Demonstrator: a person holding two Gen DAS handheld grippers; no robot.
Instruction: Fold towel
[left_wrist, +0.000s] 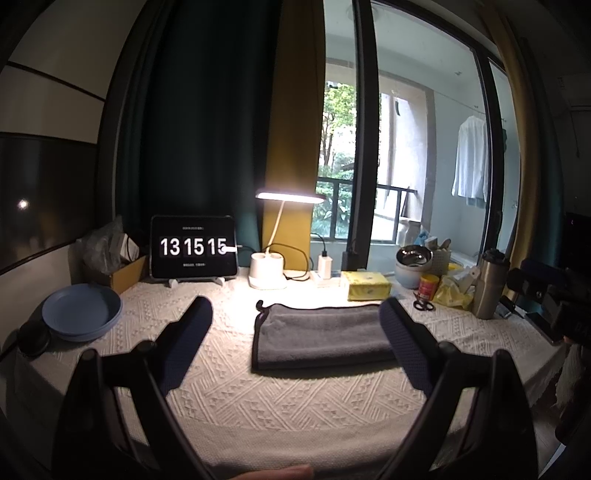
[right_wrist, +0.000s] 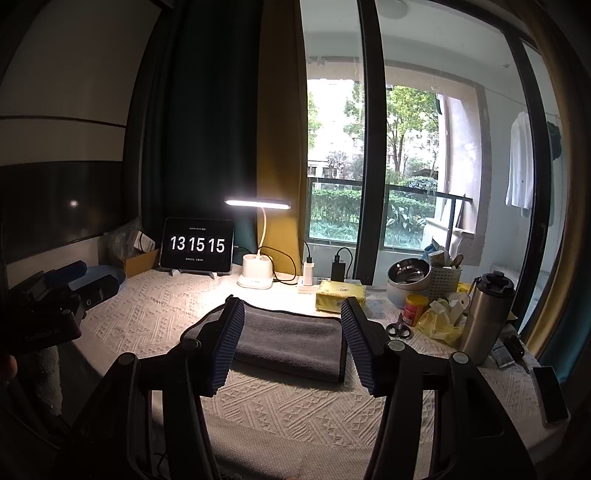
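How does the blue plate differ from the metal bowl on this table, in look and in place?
The blue plate is flat, shallow and matte; the metal bowl is deep and shiny. The plate lies on the tablecloth at the left edge, while the bowl sits raised on a pale container at the right, among clutter. Both are round and open upward.

My towel (left_wrist: 321, 332) is plain dark grey with a black trim edge. The tablecloth (left_wrist: 295, 398) under it is off-white with a raised diamond/zigzag weave. My finger pads (right_wrist: 229, 347) are navy and ribbed. At 10 o'clock from the towel there's a dusty-blue plate (left_wrist: 82, 312), at 1 o'clock a yellow tissue pack (left_wrist: 367, 285), and a red-and-yellow can (left_wrist: 429, 287) further right.
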